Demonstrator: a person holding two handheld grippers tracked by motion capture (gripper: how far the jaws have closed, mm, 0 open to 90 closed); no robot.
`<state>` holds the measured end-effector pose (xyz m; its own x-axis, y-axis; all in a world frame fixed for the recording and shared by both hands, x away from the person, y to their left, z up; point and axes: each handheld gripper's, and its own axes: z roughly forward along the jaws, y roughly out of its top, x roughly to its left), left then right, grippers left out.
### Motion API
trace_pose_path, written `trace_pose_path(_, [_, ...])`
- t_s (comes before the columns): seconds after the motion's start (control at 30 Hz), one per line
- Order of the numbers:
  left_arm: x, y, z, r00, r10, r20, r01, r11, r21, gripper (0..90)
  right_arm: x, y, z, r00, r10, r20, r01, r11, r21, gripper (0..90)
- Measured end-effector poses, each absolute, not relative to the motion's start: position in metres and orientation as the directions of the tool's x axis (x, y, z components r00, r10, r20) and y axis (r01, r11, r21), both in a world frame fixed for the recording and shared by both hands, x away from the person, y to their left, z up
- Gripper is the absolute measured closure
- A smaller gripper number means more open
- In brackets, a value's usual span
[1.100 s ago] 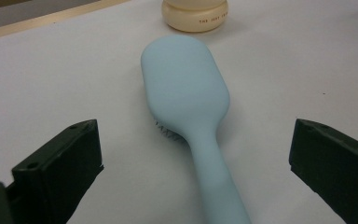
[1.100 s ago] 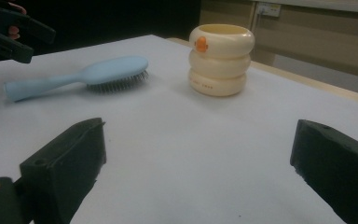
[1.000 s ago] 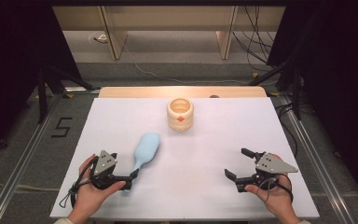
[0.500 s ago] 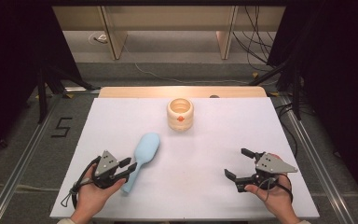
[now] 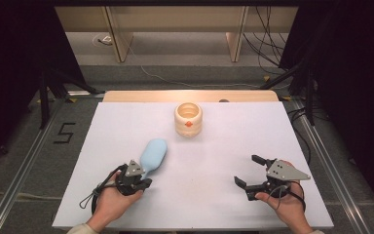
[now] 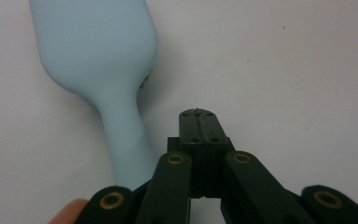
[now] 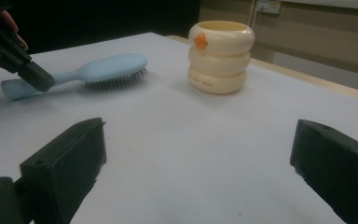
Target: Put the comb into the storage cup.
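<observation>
A light blue hairbrush (image 5: pixel 153 152) lies bristles-down on the white table (image 5: pixel 224 146), its handle pointing toward the person's left hand. My left gripper (image 5: pixel 146 182) rests beside the handle's end. In the left gripper view its jaws (image 6: pixel 199 112) have just been closing and now meet with nothing between them, the hairbrush handle (image 6: pixel 123 140) just to their left. A cream ringed cup (image 5: pixel 188 118) with an orange mark stands upright at the table's far middle. My right gripper (image 5: pixel 247 169) stands open at the front right, its jaws wide around bare table (image 7: pixel 200 140).
A wooden strip (image 5: pixel 190 95) borders the table's far edge, with floor, cables and wooden furniture legs beyond. From the right gripper view, the hairbrush (image 7: pixel 107 67) and cup (image 7: pixel 221 56) stand well ahead of the jaws.
The left hand has slid right along the front of the table to the brush handle's end, and its jaws have gone from wide open to shut. The right hand has not moved.
</observation>
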<state>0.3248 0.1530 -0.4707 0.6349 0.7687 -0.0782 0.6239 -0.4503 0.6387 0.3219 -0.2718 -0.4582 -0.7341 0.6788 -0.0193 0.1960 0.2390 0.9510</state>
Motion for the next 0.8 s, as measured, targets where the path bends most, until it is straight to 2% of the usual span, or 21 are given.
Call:
trace_pose_path(0.3, [0.3298,0.1504,-0.4786,0.627,0.774,-0.085,0.679,-0.489,0.548,89.9,0.3218,-0.2719,-0.4584,-0.736,0.677,-0.019,0.197,0.241,0.95,4.3])
trace_pose_path(0.8, [0.3333,0.1578,-0.477,0.612,0.787,-0.08,0.704,-0.497,0.507,89.8,0.3216,-0.2717,-0.4582,-0.736,0.677,-0.018,0.196,0.238,0.951,4.3])
